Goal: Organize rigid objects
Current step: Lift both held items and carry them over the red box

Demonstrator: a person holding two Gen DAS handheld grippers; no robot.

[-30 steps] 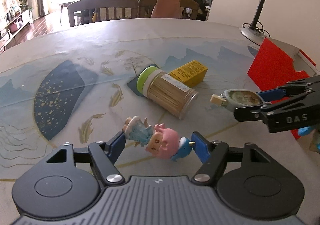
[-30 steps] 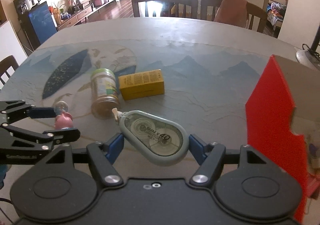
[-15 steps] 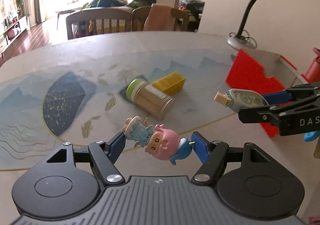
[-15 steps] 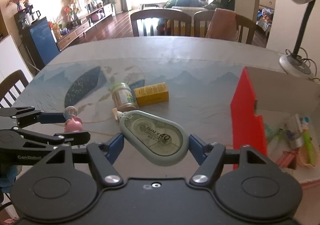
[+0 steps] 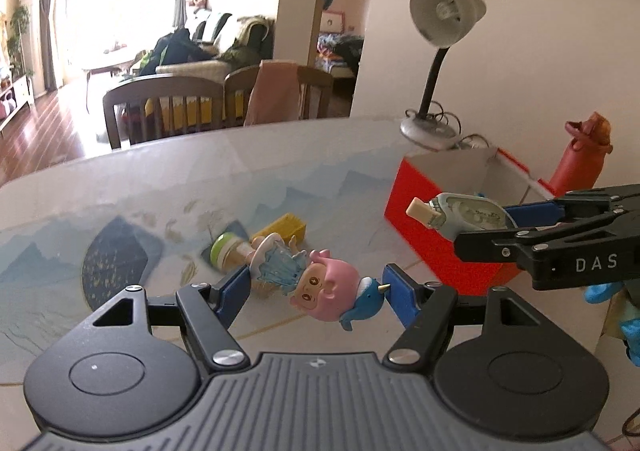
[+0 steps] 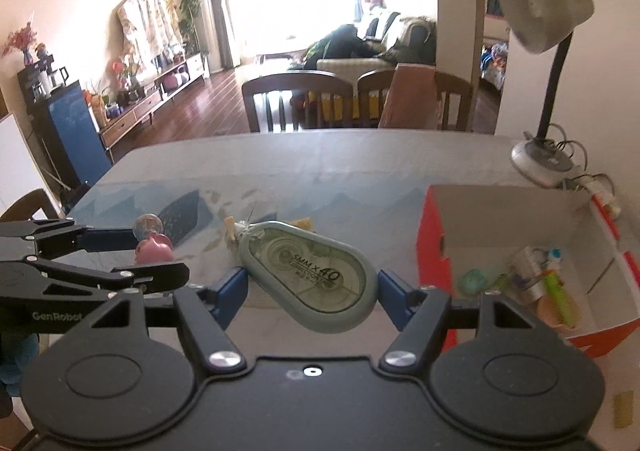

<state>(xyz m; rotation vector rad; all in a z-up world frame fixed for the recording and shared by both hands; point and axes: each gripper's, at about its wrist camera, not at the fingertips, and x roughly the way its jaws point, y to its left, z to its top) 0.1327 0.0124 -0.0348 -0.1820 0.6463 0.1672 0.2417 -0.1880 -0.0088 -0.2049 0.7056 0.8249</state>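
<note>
My left gripper [image 5: 316, 291] is shut on a small figurine [image 5: 316, 283] with a pink head, blue dress and blue narwhal, held high above the table. My right gripper [image 6: 312, 287] is shut on a grey-green correction tape dispenser [image 6: 308, 275], also raised. The dispenser also shows in the left wrist view [image 5: 460, 213], to the right. The figurine shows in the right wrist view [image 6: 154, 247], to the left. A red open box [image 6: 520, 235] stands to the right, holding several small items. A green-lidded toothpick jar [image 5: 224, 253] and a yellow box [image 5: 286, 227] lie on the table below.
A grey desk lamp [image 5: 436, 67] stands on the table behind the red box. A red-brown bottle-like object [image 5: 582, 159] stands beyond the box. Wooden chairs [image 6: 300, 103] line the table's far edge. The table [image 5: 120, 187] has a blue painted cover.
Both grippers have risen well above the table with their objects still held. The views tilted up, and the red box interior has come into view on the right.
</note>
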